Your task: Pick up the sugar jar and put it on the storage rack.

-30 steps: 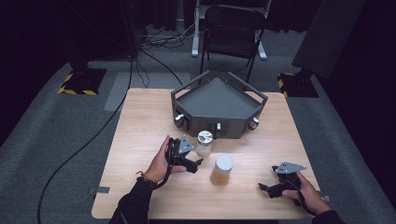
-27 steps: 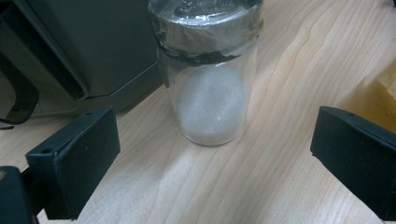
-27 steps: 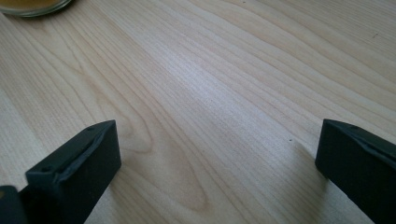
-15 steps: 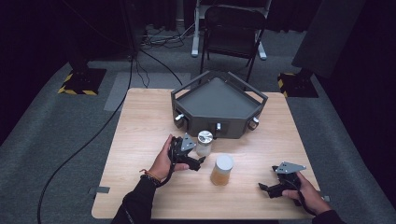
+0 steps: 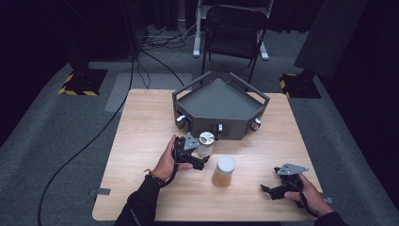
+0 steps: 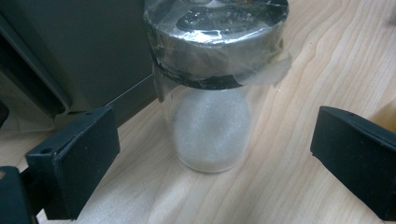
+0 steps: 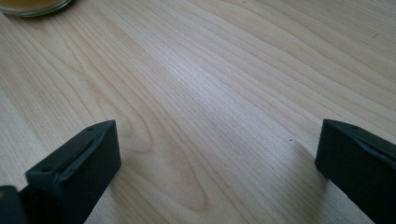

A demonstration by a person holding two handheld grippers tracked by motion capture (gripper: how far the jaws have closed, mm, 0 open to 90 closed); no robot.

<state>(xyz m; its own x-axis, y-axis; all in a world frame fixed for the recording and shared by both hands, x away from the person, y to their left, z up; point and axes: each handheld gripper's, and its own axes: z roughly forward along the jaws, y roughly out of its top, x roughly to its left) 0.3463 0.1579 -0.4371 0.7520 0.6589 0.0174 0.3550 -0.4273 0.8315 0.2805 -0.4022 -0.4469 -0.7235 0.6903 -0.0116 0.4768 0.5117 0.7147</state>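
Two wide-open jaws of the left gripper (image 6: 210,154) flank the glass shaker (image 6: 212,93) near the grey tray (image 5: 221,101). Looks smooth, slippery, breakable, so grab the body under the taped lid. Right gripper (image 5: 269,190) rests open, far right.

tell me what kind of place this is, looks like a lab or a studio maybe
Probably a recording studio or lab set up for handling demos. A lone wooden table stands on grey carpet among dark drapes, with hazard-striped stand bases, floor cables and a folding chair behind it.
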